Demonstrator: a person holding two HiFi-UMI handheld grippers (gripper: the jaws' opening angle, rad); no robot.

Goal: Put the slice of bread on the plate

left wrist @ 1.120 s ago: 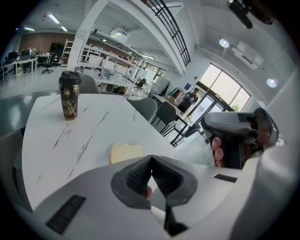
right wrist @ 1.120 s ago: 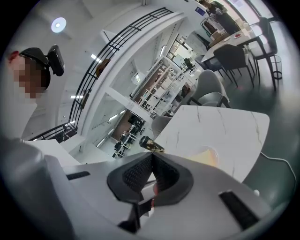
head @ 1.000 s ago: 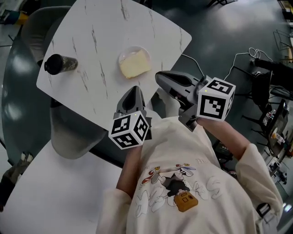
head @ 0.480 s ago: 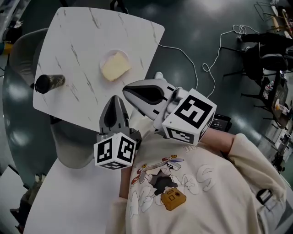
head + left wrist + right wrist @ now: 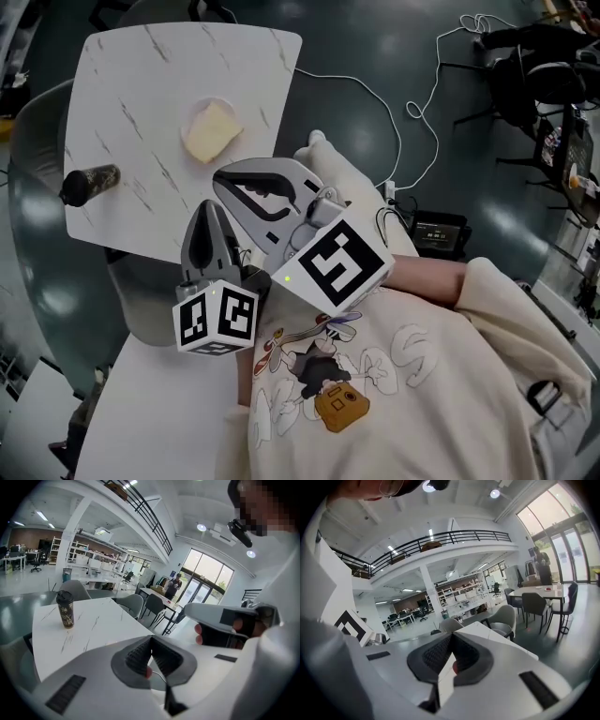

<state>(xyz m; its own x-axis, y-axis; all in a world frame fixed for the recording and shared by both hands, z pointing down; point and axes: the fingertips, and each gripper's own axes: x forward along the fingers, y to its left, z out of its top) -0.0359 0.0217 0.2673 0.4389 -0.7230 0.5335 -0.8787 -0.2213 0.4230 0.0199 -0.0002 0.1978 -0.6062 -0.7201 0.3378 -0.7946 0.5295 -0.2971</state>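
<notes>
Right gripper (image 5: 219, 180), left gripper (image 5: 208, 210): jaws clenched together, empty, off the table beside the person's chest. Slice of bread (image 5: 210, 132): on the small plate (image 5: 208, 102), marbled table (image 5: 141, 66); lidded cup (image 5: 89, 183) well apart. Placement looks finished; no further move seems needed.

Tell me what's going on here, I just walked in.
A person holds a gripper in each hand, the left gripper and right gripper both up near the chest, short of the table. Both are shut and empty. The bread lies on the plate, and a lidded cup is off to one side. From how things lie, the job looks done.
</notes>
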